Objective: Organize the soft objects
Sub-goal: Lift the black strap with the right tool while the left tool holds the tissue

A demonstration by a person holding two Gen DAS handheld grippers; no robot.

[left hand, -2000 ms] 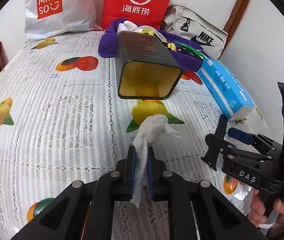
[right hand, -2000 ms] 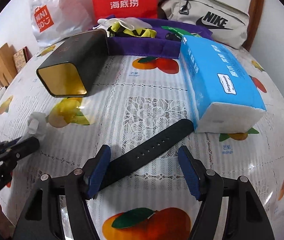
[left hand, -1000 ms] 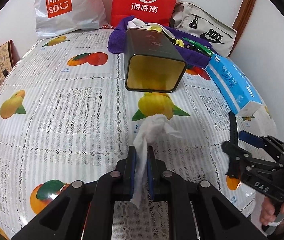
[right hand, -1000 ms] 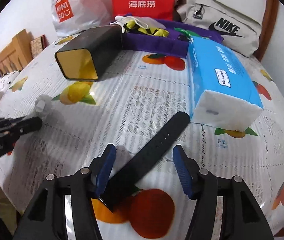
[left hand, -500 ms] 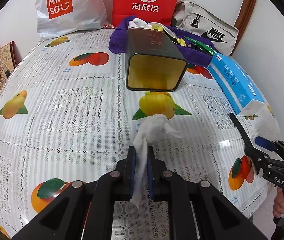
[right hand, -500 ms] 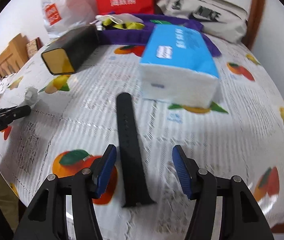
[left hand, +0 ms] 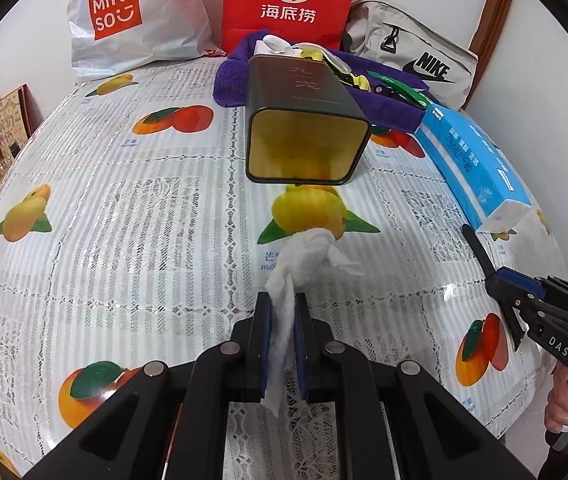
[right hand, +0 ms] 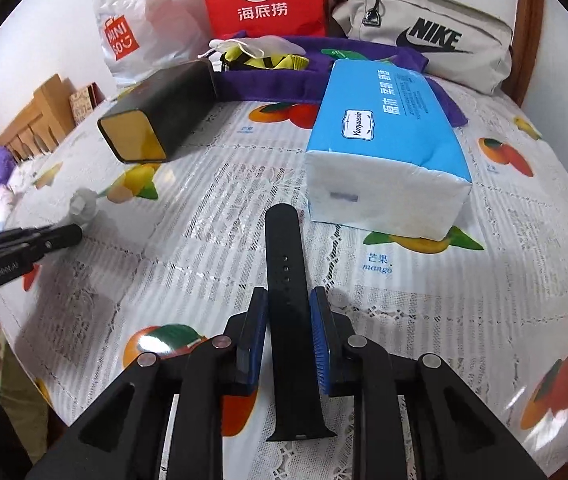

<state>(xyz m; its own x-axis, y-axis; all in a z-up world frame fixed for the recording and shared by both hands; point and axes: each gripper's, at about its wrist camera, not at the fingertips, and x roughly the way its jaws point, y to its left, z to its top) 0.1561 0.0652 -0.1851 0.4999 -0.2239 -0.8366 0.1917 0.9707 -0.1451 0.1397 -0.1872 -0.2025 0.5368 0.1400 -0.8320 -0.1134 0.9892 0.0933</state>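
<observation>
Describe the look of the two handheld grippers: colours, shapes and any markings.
Both are matte black plastic with angular, strut-like linkage arms and round silver pivot pins. Each finger carries a blue pad. The left gripper shows white "GenRobot.AI" lettering on its side in the right wrist view; the right gripper has ribbed pads and white "DAS" lettering in the left wrist view.

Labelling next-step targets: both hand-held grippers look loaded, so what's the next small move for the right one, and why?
Probably lift the black strap a little off the tablecloth. The right hand-held gripper has its blue pads against the strap's two edges, yet the strap lies flat. The left hand-held gripper already pinches the white tissue wad.
</observation>
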